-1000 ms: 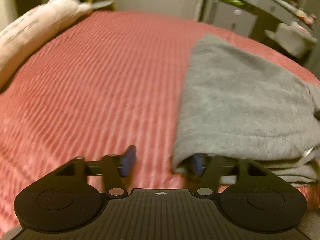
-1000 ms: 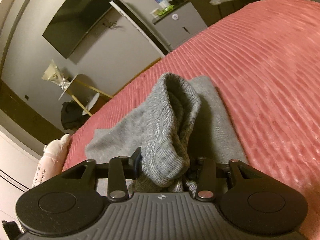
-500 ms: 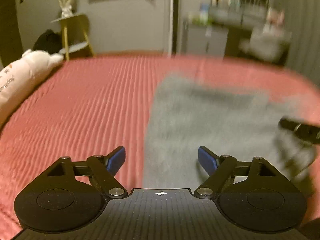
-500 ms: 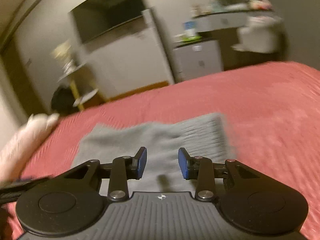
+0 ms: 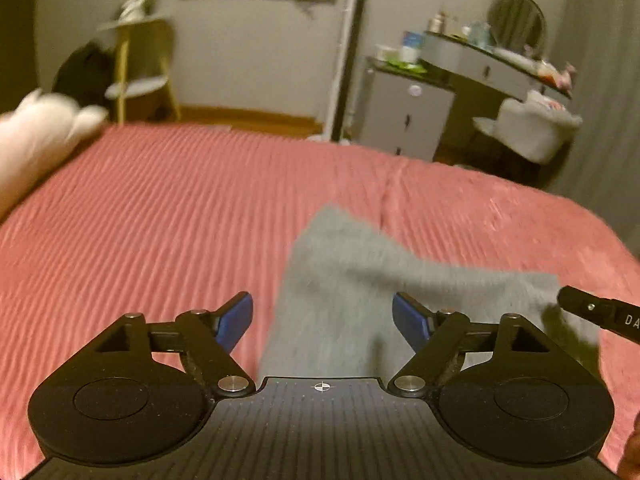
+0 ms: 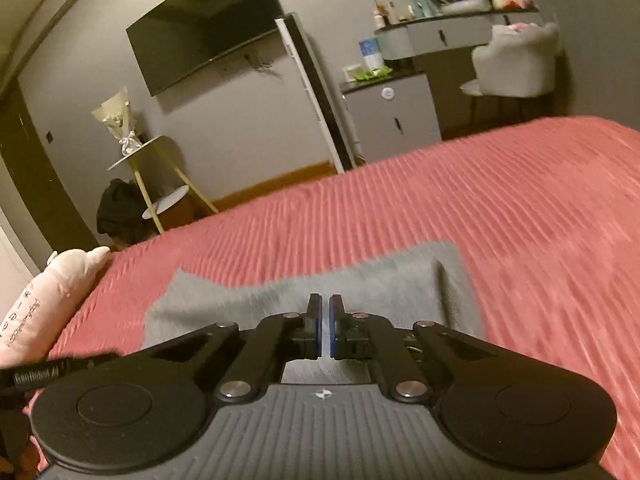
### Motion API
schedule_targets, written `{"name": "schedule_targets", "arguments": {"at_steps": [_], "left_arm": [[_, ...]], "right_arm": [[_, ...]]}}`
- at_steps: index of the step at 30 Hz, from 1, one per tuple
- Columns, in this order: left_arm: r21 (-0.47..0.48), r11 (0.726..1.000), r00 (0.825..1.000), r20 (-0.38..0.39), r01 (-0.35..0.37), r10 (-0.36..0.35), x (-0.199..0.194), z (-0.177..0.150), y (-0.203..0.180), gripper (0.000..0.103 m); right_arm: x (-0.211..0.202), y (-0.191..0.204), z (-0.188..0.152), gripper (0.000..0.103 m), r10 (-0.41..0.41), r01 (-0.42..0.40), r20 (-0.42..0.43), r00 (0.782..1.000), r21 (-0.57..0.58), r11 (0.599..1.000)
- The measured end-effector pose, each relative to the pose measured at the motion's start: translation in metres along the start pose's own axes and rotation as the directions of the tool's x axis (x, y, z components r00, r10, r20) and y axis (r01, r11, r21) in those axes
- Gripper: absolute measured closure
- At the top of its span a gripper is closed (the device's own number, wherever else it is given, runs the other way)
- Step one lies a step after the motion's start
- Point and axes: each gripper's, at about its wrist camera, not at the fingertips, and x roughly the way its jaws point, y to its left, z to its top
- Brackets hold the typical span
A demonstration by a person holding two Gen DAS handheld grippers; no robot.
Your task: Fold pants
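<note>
The folded grey knit pants (image 6: 320, 292) lie flat on the ribbed coral-pink bedspread (image 5: 160, 220), a compact rectangle near the front of the bed. The left gripper (image 5: 322, 320) hangs above the pants' left edge, its blue-padded jaws spread wide and just narrowing, with nothing pinched between them. The right gripper (image 6: 325, 330) hovers over the middle of the pants, its jaws pressed nearly together on nothing. A pale pink plush pillow (image 6: 52, 300) rests at the bedspread's left edge.
</note>
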Motion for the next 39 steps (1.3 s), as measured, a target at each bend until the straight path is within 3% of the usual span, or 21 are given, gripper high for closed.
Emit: {"name": "schedule_targets", "arguments": {"at_steps": [2,4,6,9,12,17,21,23,24,25,26,28,32,34,37,39], "left_arm": [[0.047,0.999,0.999,-0.042,-0.023,0.025,0.029,0.007,-0.011,0.022],[0.068,0.997,0.988,-0.146,-0.041,0.05,0.069,0.007,-0.013,0.019],[0.062,0.994,0.975,-0.203,-0.085,0.096,0.095,0.005,-0.009,0.0],[0.073,0.992,0.973,-0.201,-0.099,0.112,0.11,0.01,-0.013,0.0],[0.062,0.993,0.971,-0.212,-0.098,0.109,0.115,0.014,-0.014,0.0],[0.05,0.997,0.986,-0.154,-0.052,0.059,0.069,0.004,-0.009,0.005],[-0.004,0.999,0.98,-0.191,0.052,-0.051,0.025,-0.043,-0.004,0.005],[0.024,0.999,0.966,-0.257,0.045,-0.037,0.022,-0.068,-0.004,0.004],[0.017,0.999,0.962,-0.272,0.043,-0.037,0.02,-0.081,-0.001,0.003],[0.001,0.999,0.961,-0.274,0.047,-0.045,0.017,-0.086,0.002,0.003],[0.0,0.999,0.958,-0.283,0.049,-0.047,0.012,-0.086,0.003,0.003],[0.025,0.999,0.955,-0.295,0.047,-0.038,0.007,-0.082,0.001,0.003],[-0.048,0.998,0.945,-0.322,0.037,-0.051,0.004,-0.086,0.007,0.003],[-0.077,0.996,0.951,-0.304,0.04,-0.062,-0.005,-0.09,0.01,0.003],[-0.077,0.996,0.958,-0.279,0.04,-0.06,-0.01,-0.093,0.007,0.003],[-0.092,0.995,0.958,-0.281,0.033,-0.058,-0.014,-0.095,0.009,0.003]], "right_arm": [[0.015,0.005,0.007,0.099,-0.008,0.008,-0.011,1.0,-0.001,1.0],[0.04,0.007,0.008,0.099,-0.029,0.028,-0.078,0.997,-0.02,0.999],[0.07,0.001,-0.005,0.103,-0.074,0.064,-0.179,0.981,-0.058,0.996],[0.074,-0.01,-0.021,0.103,-0.039,0.026,-0.117,0.992,-0.108,0.994],[0.077,-0.006,-0.016,0.103,-0.06,0.046,-0.132,0.989,-0.108,0.993],[0.062,-0.02,-0.008,0.102,0.013,-0.008,-0.143,0.99,0.033,0.999],[0.014,-0.023,-0.02,0.079,0.129,-0.112,-0.146,0.981,0.118,0.987],[-0.001,-0.022,-0.032,0.066,0.204,-0.181,-0.177,0.963,0.138,0.974],[-0.007,-0.022,-0.04,0.066,0.216,-0.193,-0.191,0.958,0.131,0.972],[-0.009,-0.023,-0.047,0.075,0.191,-0.171,-0.231,0.954,0.105,0.98],[-0.012,-0.026,-0.052,0.09,0.166,-0.147,-0.255,0.953,0.091,0.985],[-0.02,-0.041,-0.057,0.103,0.144,-0.103,-0.265,0.954,0.162,0.981],[-0.039,-0.06,-0.053,0.102,0.152,-0.07,-0.221,0.963,0.341,0.937],[-0.052,-0.057,-0.052,0.095,0.127,-0.056,-0.191,0.973,0.34,0.939],[-0.06,-0.054,-0.055,0.07,0.149,-0.073,-0.181,0.972,0.373,0.925],[-0.06,-0.059,-0.054,0.067,0.165,-0.076,-0.188,0.968,0.409,0.909]]}}
